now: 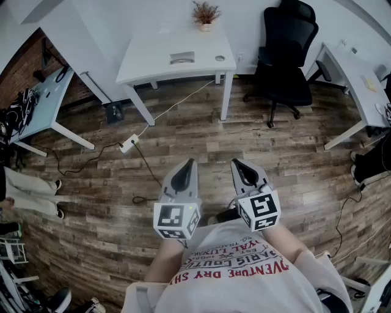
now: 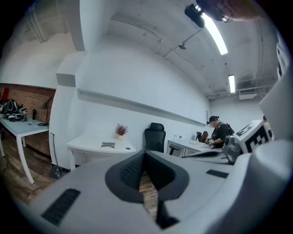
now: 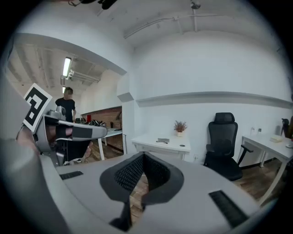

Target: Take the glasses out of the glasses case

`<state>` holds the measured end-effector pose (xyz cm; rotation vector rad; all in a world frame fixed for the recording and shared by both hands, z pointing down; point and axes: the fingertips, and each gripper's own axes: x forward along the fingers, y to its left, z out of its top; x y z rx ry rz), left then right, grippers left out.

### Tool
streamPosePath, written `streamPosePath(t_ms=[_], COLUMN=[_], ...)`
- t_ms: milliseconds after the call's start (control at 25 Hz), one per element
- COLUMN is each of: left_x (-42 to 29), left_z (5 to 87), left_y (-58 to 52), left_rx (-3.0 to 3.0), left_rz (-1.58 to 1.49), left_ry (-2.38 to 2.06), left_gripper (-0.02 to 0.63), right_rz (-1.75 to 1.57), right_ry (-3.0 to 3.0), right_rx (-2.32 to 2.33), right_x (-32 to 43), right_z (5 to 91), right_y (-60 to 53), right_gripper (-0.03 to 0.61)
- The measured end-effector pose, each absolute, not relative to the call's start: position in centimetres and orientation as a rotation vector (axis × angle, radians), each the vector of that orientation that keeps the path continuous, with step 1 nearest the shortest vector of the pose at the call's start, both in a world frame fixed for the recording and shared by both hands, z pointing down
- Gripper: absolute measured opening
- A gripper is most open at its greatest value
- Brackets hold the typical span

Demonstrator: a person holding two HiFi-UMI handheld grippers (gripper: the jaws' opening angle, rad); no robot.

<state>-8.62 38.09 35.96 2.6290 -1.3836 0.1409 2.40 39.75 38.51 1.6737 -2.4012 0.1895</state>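
Note:
A flat grey glasses case (image 1: pixel 182 58) lies on the white table (image 1: pixel 146 72) across the room, far beyond both grippers. It also shows small in the left gripper view (image 2: pixel 108 145) and in the right gripper view (image 3: pixel 162 140). No glasses are visible. My left gripper (image 1: pixel 191 162) and right gripper (image 1: pixel 235 162) are held side by side in front of my chest, above the wooden floor, pointing toward the table. The left gripper (image 2: pixel 144 155) is shut with its tips touching and holds nothing. The right gripper (image 3: pixel 143 156) is also shut and holds nothing.
A potted plant (image 1: pixel 205 13) and a small round object (image 1: pixel 220 58) also sit on the table. A black office chair (image 1: pixel 287 61) stands right of it. More white desks flank the room, and a power strip with cables (image 1: pixel 129 143) lies on the floor. A person (image 2: pixel 219 131) stands at a far desk.

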Motion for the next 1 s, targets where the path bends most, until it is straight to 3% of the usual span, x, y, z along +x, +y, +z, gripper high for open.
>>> streamPosePath(t_ms=[1000], left_x=[-9.8], left_z=[38.5], left_y=[36.3], left_rx=[2.567], left_rz=[0.177], left_ry=[-1.394], left_gripper=[-0.003], right_rz=[0.274], right_ry=[-2.475], right_rx=[1.631], right_x=[1.3], right_z=[39.6], right_y=[37.5], right_gripper=[0.012])
